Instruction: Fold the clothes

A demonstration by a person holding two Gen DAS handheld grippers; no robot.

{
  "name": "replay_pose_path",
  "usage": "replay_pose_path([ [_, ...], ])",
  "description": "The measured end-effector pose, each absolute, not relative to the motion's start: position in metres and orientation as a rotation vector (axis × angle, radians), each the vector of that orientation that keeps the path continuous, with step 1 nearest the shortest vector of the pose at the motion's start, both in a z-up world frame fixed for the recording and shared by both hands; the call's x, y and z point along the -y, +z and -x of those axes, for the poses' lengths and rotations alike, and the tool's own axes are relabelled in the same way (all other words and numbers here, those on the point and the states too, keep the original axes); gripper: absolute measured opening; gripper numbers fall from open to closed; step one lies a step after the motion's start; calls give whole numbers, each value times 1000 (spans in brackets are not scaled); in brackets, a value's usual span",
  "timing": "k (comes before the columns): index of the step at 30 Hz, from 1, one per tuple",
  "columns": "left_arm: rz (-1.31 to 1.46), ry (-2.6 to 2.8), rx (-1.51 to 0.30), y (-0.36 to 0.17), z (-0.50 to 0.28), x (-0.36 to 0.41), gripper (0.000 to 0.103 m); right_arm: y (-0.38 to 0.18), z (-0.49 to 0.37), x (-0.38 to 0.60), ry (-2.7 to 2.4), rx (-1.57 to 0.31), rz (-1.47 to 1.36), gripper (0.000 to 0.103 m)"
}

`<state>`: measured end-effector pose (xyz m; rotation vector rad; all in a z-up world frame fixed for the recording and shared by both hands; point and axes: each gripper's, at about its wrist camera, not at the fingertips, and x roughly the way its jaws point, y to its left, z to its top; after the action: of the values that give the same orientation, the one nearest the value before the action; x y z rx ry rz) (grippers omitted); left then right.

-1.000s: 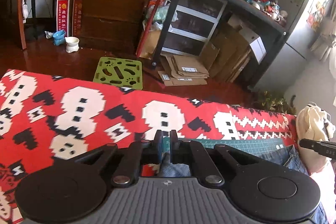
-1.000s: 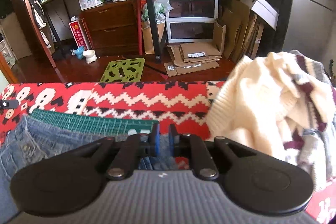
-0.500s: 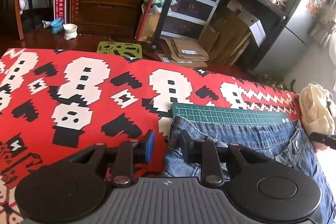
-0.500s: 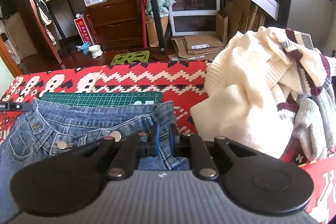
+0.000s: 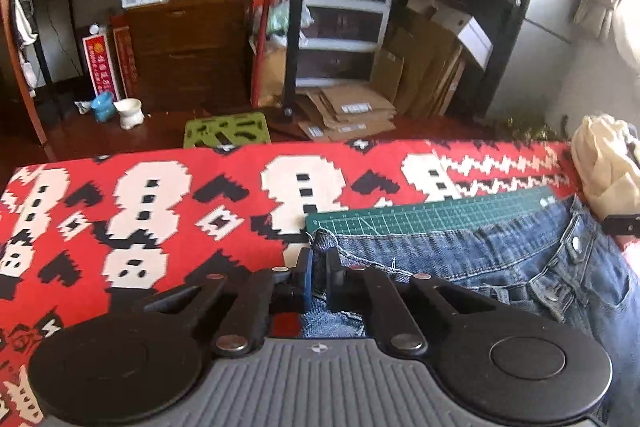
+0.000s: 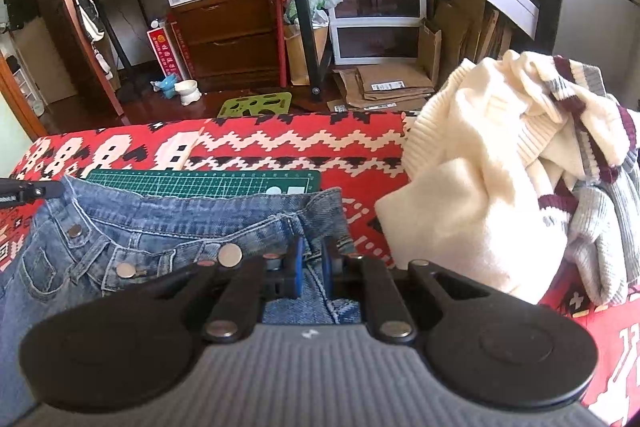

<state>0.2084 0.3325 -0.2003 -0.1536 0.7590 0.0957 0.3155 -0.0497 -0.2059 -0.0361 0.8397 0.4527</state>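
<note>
Blue jeans [image 5: 500,267] lie flat with the waistband running along a green cutting mat [image 5: 420,215] on the red patterned cloth [image 5: 160,207]. My left gripper [image 5: 319,275] is shut on the waistband's left corner, and denim shows between the fingers. My right gripper [image 6: 311,263] is shut on the right end of the jeans [image 6: 160,227], just past the metal buttons. The cutting mat [image 6: 200,183] peeks out beyond the waistband. The left gripper's tip [image 6: 24,189] shows at the far left of the right wrist view.
A cream sweater with maroon and grey stripes [image 6: 480,187] is heaped on the cloth right of the jeans, also seen as a cream heap [image 5: 604,163]. Beyond the cloth's far edge are a green stool [image 6: 256,105], flattened cardboard [image 6: 384,87] and shelving.
The jeans came down flat onto the cloth and mat. My left gripper let go half a second ago and has shut again on the waistband corner. The right gripper kept its hold.
</note>
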Motion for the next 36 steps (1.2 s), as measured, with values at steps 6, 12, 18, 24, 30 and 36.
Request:
replay_pose_path([
  [6,132,111,-743,-198,-203,-331,7,-204,-332,41,433,-836,65,12],
  [12,158,132,-762,-203,-211,-330,6,-221,-363,28,389,-874,115,11],
  [18,192,146,-793,-214,-217,-334,7,-225,-375,26,365,-864,97,9],
  [24,243,154,-779,-210,-219,-338,8,-218,-385,25,357,-858,63,9],
  [30,275,142,-740,-191,-210,-344,8,-181,-365,39,410,-795,6,10],
  [36,294,114,-733,-179,-193,-342,8,-187,-326,53,447,-842,26,10],
])
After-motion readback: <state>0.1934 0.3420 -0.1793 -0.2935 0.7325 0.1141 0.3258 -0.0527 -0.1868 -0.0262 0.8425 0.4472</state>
